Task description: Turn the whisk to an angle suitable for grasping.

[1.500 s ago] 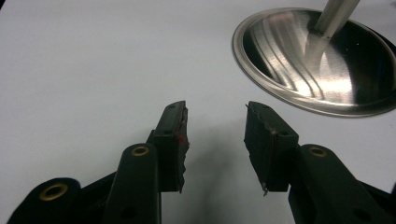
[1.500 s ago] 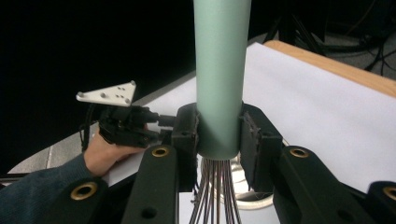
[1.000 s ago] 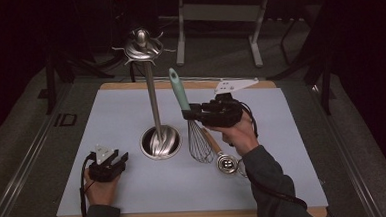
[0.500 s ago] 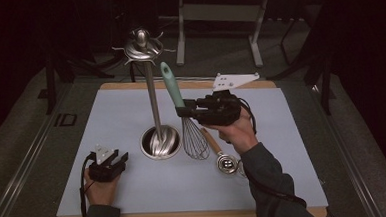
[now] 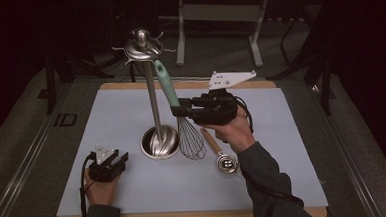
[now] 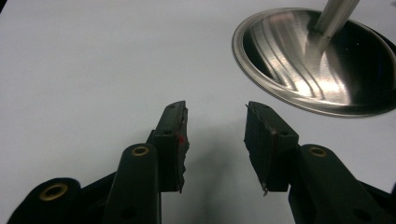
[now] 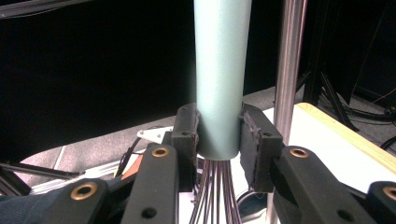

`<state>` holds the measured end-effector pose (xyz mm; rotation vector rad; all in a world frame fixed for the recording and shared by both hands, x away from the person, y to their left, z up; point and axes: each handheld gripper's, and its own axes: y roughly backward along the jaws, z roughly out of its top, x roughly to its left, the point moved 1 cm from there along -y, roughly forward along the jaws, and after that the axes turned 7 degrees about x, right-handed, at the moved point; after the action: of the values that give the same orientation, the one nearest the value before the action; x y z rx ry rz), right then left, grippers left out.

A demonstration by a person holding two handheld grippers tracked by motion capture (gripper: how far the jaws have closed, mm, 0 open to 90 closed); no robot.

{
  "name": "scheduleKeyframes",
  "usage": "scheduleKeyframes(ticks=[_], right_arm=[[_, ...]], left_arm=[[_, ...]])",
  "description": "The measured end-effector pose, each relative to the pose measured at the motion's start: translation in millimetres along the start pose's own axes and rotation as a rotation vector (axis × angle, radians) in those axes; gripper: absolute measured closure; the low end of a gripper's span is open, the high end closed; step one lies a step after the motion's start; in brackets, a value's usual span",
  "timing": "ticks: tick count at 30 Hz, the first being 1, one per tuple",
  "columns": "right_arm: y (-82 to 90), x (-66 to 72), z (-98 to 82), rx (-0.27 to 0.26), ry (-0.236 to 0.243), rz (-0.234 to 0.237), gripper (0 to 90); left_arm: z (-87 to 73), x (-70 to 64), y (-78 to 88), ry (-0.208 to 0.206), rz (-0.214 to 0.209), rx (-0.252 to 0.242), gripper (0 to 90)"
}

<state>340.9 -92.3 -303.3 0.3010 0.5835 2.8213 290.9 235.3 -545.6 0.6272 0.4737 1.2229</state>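
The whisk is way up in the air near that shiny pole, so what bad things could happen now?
The right gripper pinches the whisk low on its smooth teal handle, so it might swing or slip. The handle's top is close under the hooks of the metal stand; a bump could rock it. The whisk's wires hang just above the wooden-handled utensil and could snag it. The left gripper rests open, not steadying the stand.

Left gripper (image 6: 215, 140) rests low, jaws apart; right gripper (image 7: 218, 140) raised, clamped.
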Motion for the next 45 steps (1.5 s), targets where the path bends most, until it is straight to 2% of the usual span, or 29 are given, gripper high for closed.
scheduleKeyframes(ticks=[18, 25, 35, 42, 45], right_arm=[[-16.2, -10.4, 5.4, 0.011, -0.031, -0.010, 69.2], [-23.7, -12.9, 3.7, 0.007, -0.033, 0.005, 68.9], [-34.9, -13.4, 10.1, 0.043, -0.021, -0.036, 68.3], [-35.4, -9.9, 11.0, 0.060, -0.003, -0.075, 66.7], [-32.7, -9.7, 10.7, 0.052, -0.006, -0.078, 63.6]], left_arm=[[0.0, 0.2, 0.0, 0.002, -0.002, -0.001, 59.3], [0.0, 0.0, -0.1, 0.001, -0.002, -0.002, 59.3], [0.1, 0.2, -0.1, 0.001, -0.004, 0.000, 59.3], [0.1, 0.0, -0.3, 0.000, -0.003, 0.001, 59.3], [0.2, 0.1, -0.3, -0.001, -0.003, 0.004, 59.1]])
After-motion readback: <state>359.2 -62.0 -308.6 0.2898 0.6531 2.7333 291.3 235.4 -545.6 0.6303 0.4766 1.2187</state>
